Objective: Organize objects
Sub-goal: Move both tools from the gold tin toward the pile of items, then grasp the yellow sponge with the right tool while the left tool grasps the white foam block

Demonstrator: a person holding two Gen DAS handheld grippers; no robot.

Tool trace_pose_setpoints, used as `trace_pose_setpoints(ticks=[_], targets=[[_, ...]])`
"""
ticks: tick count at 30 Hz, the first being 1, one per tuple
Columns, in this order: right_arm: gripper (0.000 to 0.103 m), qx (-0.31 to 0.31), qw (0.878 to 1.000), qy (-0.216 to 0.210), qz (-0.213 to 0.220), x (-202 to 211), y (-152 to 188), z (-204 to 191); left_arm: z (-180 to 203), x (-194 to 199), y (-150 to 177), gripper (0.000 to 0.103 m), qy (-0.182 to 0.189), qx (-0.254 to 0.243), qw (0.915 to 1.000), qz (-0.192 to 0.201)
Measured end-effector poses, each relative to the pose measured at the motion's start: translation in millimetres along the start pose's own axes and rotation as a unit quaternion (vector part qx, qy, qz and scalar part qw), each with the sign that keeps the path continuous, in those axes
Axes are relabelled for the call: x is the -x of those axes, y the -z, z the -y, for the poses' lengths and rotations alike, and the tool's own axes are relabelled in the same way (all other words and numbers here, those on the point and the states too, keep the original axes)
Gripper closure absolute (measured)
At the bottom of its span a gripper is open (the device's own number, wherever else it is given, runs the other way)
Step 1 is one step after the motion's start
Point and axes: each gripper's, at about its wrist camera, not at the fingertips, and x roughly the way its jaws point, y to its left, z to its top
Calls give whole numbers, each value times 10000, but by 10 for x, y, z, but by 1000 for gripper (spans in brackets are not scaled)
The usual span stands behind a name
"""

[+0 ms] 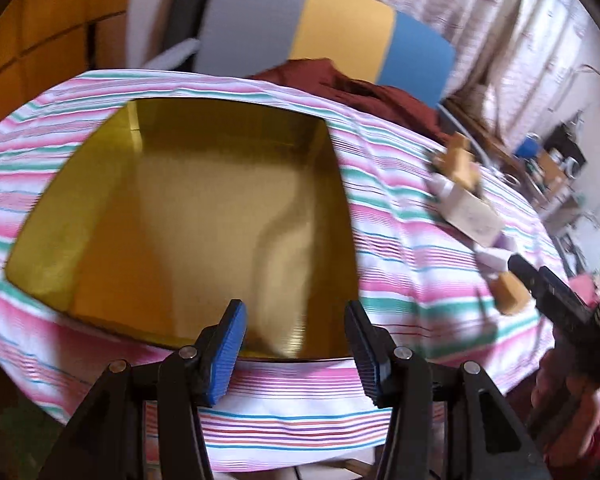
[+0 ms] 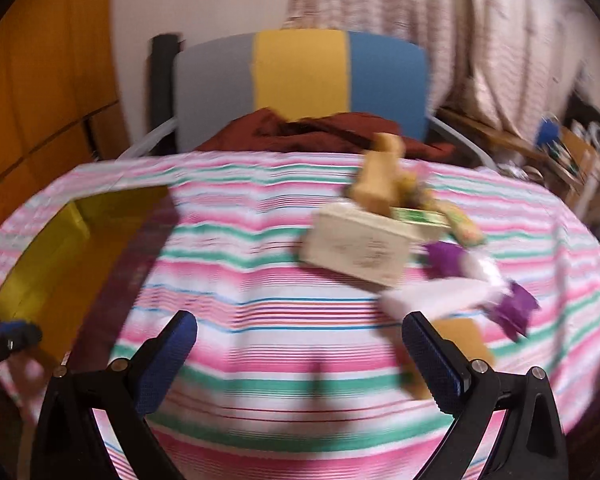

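Judging by looks, the cream box [image 2: 358, 246] is light, stiff card, best pinched across its two long sides. It lies at about one o'clock from the right gripper [image 2: 300, 354], whose jaws stand wide apart and hold nothing. Around the box sits a blurred pile: tan wooden blocks [image 2: 380, 184], a purple wrapper [image 2: 514, 312], and a green-edged packet [image 2: 422, 215], all small and probably light. At nine o'clock lies the gold tray [image 1: 100, 208], shallow, shiny, likely slippery. The left gripper [image 1: 296, 344] hovers over its near rim, jaws parted, unladen.
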Motion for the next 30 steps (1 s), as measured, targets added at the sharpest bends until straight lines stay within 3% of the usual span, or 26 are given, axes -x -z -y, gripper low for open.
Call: trace_pose_setpoints(ticks=[5,12,15,17,18,19,25,30], targets=[[0,-519,9981,319,3,-40,89,674,314,-105,-9,52,430,-309,9985,-104],[1,-529,9985,41,-101,-258,285,1003,782,-201,7,51,699,-930,9927,-307],[9,-481,9986,-33,-203,-379,317,989,964,-264,2,51,867,-1072,9895,-441],[21,-345,9990,56,-291,-447,351,954,1088,-260,14,51,895,-1273,9869,-418],[34,-312,9989,38,-357,-493,371,952,1179,-268,19,51,903,-1420,9849,-399],[37,-369,9985,-50,-397,-521,394,965,1237,-291,25,51,927,-1516,9833,-402],[40,-457,9984,-97,-322,-405,488,1109,1566,-567,0,50,1231,-1806,9734,-684],[40,-749,9963,382,-202,-241,602,1384,1866,-782,-9,46,1455,-2085,9637,-811]])
